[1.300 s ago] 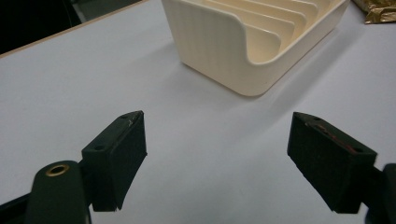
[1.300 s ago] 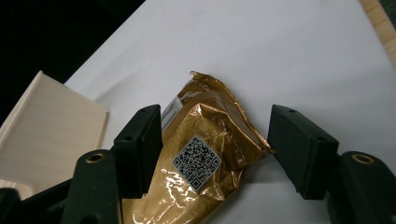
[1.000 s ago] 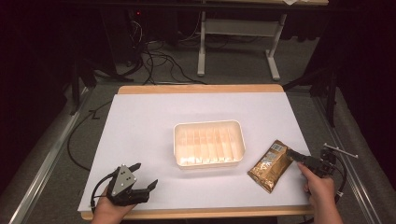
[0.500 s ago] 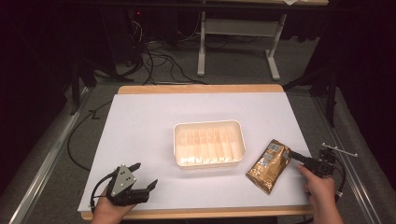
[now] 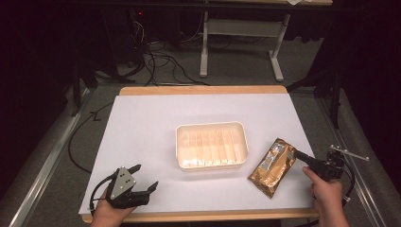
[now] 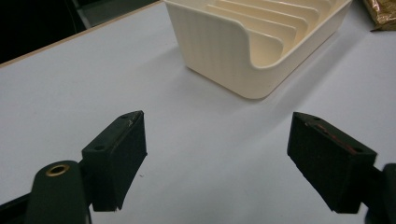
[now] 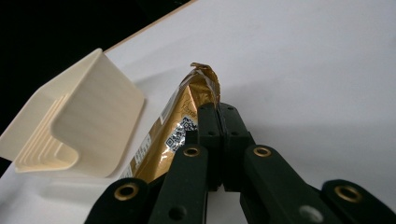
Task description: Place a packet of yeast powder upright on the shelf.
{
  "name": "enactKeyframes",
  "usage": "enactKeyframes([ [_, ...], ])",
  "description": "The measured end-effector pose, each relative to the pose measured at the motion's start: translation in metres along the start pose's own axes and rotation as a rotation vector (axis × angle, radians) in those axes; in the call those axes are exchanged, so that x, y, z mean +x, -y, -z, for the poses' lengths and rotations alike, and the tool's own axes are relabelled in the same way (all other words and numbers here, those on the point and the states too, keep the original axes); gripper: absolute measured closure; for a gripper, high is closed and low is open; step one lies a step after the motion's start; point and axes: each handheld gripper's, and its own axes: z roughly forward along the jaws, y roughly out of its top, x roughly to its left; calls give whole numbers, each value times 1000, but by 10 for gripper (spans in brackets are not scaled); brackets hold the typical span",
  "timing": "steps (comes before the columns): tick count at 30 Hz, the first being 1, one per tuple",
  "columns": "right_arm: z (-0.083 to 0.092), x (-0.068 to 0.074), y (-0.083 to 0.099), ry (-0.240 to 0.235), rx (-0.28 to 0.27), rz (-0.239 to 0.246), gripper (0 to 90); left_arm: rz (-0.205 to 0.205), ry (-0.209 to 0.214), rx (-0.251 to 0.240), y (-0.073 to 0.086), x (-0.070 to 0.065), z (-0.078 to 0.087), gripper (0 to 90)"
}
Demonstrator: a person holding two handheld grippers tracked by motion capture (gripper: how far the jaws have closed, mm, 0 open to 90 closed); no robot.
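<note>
From the high view, the gold packet [image 5: 273, 166] lies near the right edge of the white table [image 5: 151, 123], just right of the cream ribbed tray [image 5: 211, 145], and the right gripper [image 5: 299, 153] has it pinched at its far right corner, while the left gripper [image 5: 144, 177] rests at the near left, well apart. In the left gripper view the jaws stand wide apart with nothing between them — the tray [image 6: 224, 51] sits beyond. In the right gripper view the jaws have just closed together on the packet's [image 7: 187, 126] crimped end seal, with the tray [image 7: 93, 116] to its left. The risk, I'd say: a thin foil edge is a small bite — the hanging packet could slip out, or swing and catch the tray wall.
</note>
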Motion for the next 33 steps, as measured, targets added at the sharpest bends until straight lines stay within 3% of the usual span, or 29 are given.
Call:
enactKeyframes([
  [9,10,17,-3,-44,-42,51,900,-8,2,3,0,-1,0,202],
  [20,23,50,-9,-112,-103,130,900,-18,2,6,-1,-1,-1,202],
  [33,31,85,-11,-132,-159,218,900,-27,1,8,-1,-1,-1,202],
])
